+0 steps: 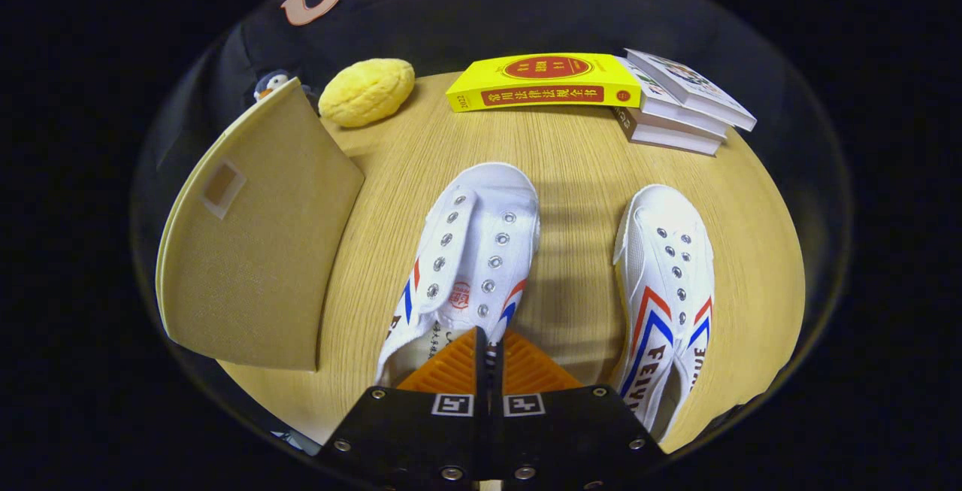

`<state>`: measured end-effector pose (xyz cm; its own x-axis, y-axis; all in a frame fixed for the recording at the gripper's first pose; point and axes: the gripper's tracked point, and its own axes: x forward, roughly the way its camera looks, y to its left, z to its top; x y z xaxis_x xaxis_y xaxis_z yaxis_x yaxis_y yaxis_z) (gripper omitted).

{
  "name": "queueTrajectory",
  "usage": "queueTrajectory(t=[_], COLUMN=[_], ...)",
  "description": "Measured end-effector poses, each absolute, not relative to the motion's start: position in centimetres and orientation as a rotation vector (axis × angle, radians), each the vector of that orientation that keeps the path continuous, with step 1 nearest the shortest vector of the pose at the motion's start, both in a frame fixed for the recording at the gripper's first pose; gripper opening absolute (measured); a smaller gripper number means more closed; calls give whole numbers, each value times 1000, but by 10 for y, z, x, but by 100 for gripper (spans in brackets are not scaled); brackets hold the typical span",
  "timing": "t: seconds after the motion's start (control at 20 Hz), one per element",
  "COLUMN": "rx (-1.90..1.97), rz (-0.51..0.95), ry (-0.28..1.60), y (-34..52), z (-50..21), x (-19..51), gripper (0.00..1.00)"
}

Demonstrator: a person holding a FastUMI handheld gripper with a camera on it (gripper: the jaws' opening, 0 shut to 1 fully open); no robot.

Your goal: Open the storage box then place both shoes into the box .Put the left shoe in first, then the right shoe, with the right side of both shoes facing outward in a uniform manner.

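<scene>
Fingers of your gripper [489,352] sit pressed together over the white canvas left shoe [466,265], gripping nothing; the tan fabric storage box [255,250] at ten o'clock looks unopened.

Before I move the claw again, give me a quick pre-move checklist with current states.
1. Storage box lid open: not ok, flap looks closed.
2. Claw free: cannot tell; fingers together over the nearer shoe's heel opening.
3. Both shoes on the table: ok; second shoe lies beside it, apart.
4. Which shoe is the left: cannot tell.
5. Books and yellow plush clear of shoes: ok.
</scene>
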<state>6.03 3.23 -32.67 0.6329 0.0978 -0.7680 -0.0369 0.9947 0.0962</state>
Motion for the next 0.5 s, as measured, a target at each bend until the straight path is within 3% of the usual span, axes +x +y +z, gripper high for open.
queueTrajectory(t=[0.35,0.5], rx=[309,179], rz=[129,120], ry=[758,764], y=[58,52], z=[-294,-300], x=[80,82], gripper=[0,0])
